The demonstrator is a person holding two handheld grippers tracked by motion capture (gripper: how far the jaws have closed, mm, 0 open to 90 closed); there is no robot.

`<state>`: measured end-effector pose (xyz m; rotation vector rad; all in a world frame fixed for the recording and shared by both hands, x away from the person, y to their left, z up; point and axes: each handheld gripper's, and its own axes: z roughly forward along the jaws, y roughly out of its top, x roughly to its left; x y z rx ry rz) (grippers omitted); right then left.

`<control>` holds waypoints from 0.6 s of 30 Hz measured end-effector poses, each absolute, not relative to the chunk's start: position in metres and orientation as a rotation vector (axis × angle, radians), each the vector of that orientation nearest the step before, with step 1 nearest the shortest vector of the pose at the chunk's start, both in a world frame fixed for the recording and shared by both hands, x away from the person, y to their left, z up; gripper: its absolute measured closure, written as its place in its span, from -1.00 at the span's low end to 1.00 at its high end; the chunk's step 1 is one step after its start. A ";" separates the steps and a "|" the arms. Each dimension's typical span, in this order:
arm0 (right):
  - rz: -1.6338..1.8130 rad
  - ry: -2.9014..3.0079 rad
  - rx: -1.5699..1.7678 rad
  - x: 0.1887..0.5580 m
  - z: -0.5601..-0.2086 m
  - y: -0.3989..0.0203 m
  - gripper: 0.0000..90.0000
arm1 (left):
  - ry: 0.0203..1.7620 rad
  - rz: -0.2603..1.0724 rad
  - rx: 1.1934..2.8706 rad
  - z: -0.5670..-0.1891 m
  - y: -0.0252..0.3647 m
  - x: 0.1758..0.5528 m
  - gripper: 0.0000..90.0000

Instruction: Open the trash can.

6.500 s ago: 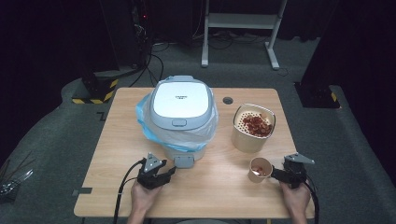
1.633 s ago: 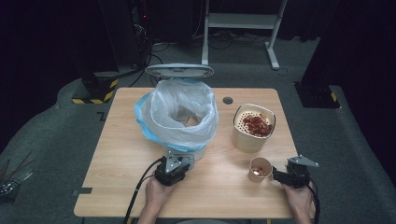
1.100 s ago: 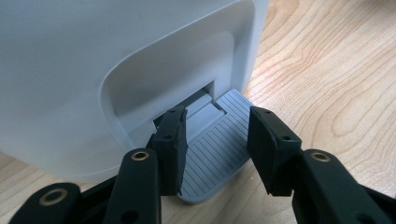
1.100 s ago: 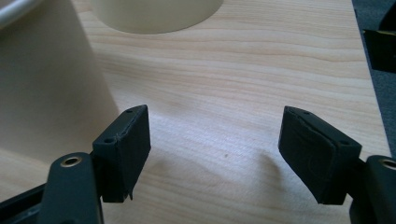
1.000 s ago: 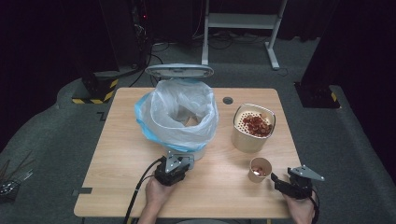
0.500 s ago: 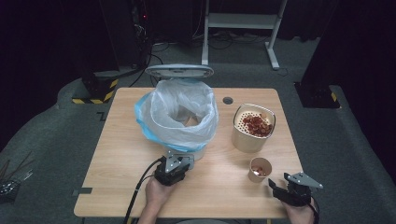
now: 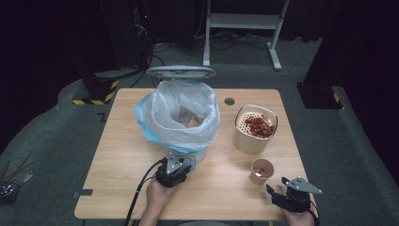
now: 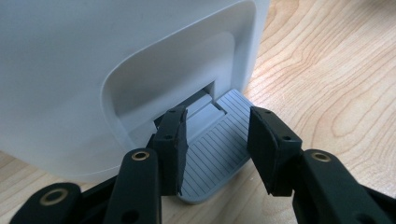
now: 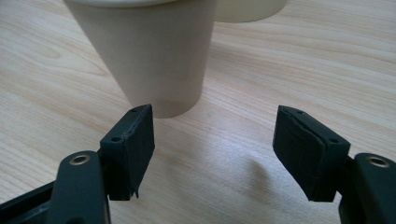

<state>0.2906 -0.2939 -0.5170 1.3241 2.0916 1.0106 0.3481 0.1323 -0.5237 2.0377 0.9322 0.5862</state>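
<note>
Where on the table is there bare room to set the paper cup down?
Free: the wide left strip of the table beside the bin, and the front edge between the left tongs and right tongs. Crowded: the right side, around the paper cup and beige container.

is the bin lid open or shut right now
Open. In the high view the lid stands raised behind the bin, baring the plastic liner, while the left gripper presses the grey pedal.

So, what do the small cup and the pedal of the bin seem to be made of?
The small cup looks like matte beige paper: thin tapered wall, dull surface. The pedal looks like grey moulded plastic, with ribbed grooves across its smooth top, though the look alone leaves this open.
</note>
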 end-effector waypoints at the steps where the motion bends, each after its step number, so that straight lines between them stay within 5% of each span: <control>1: 1.011 2.096 1.316 0.291 -0.517 -0.294 -0.34 | 0.932 0.586 2.038 -0.524 0.132 0.348 0.28; 18: 1.044 2.137 1.264 0.292 -0.516 -0.282 -0.43 | 0.933 0.599 2.036 -0.524 0.132 0.348 0.28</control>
